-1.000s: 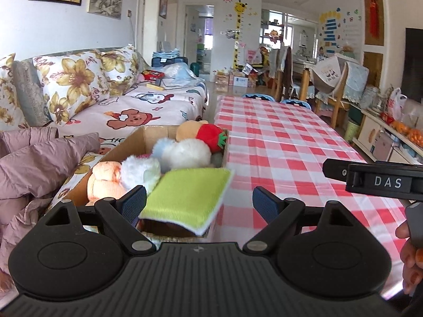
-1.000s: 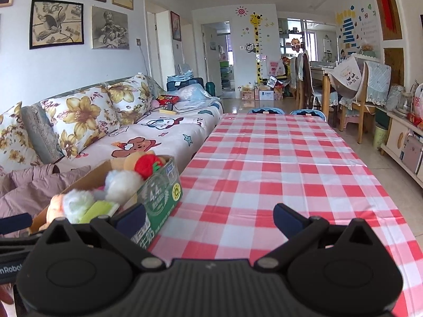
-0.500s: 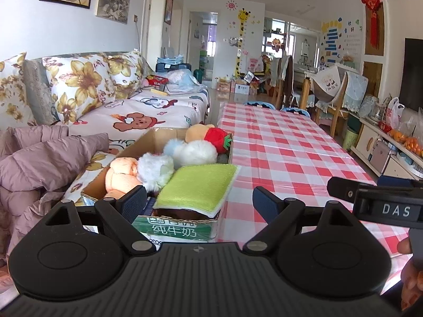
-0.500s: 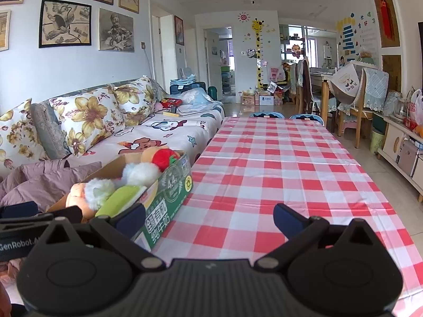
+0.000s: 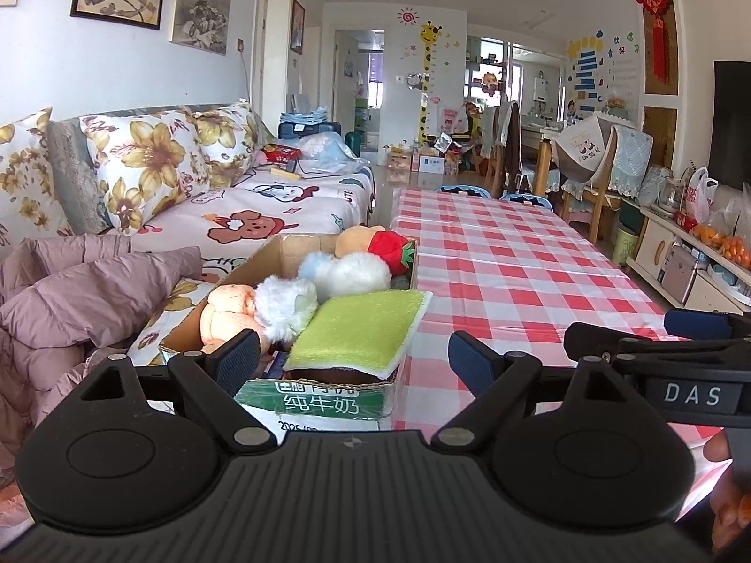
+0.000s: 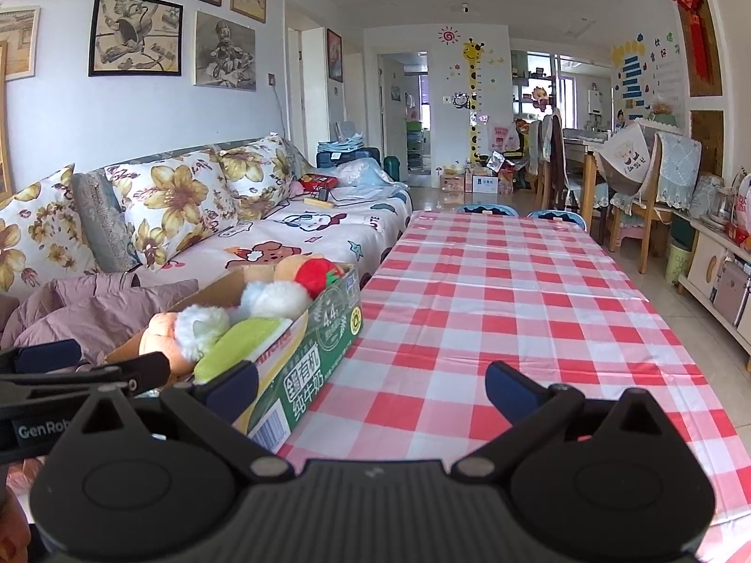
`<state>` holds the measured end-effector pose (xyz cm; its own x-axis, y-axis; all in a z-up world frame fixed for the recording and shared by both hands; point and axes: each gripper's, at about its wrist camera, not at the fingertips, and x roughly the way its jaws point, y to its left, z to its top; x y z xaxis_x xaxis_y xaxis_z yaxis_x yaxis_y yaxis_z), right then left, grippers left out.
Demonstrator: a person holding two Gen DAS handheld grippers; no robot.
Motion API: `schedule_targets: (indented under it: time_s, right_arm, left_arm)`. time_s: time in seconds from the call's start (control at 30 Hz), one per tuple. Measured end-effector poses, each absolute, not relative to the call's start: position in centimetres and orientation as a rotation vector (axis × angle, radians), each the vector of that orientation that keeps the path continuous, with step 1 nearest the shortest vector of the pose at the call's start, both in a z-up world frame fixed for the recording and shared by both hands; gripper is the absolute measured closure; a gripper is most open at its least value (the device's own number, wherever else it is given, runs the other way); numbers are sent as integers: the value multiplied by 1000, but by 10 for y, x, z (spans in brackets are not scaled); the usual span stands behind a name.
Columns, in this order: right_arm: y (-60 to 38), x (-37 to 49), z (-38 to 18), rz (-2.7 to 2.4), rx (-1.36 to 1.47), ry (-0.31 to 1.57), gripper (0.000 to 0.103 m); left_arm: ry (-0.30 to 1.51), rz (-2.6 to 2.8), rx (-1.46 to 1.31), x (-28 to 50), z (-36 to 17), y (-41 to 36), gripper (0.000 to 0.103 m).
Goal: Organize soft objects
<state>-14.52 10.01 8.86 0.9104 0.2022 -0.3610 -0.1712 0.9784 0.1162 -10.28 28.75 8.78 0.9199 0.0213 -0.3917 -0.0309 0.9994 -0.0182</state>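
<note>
Left wrist view shows sponge (image 5: 359,330) top — right wrist, box (image 6: 324,342) side.

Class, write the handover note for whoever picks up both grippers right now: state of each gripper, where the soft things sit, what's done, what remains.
Left gripper: jaws open, empty, pointed at the near end of the cardboard milk carton box.
Right gripper: jaws open, empty, over the checked tablecloth beside the box.
In the box: green sponge lying on top at the near end, white fluffy toy, peach plush, white-and-blue pompom, red strawberry plush.
Done: no soft item shows loose on the table.
Left: probably only settling the sponge, which overhangs the rim.
</note>
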Motion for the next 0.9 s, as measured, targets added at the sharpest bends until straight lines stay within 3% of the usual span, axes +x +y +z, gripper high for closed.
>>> schedule_targets:
  time_s: [0.9]
  right_arm:
    - [104,-145,85,186,75,374,1]
  left_arm:
    - [404,41,-27,-107,83,289,0]
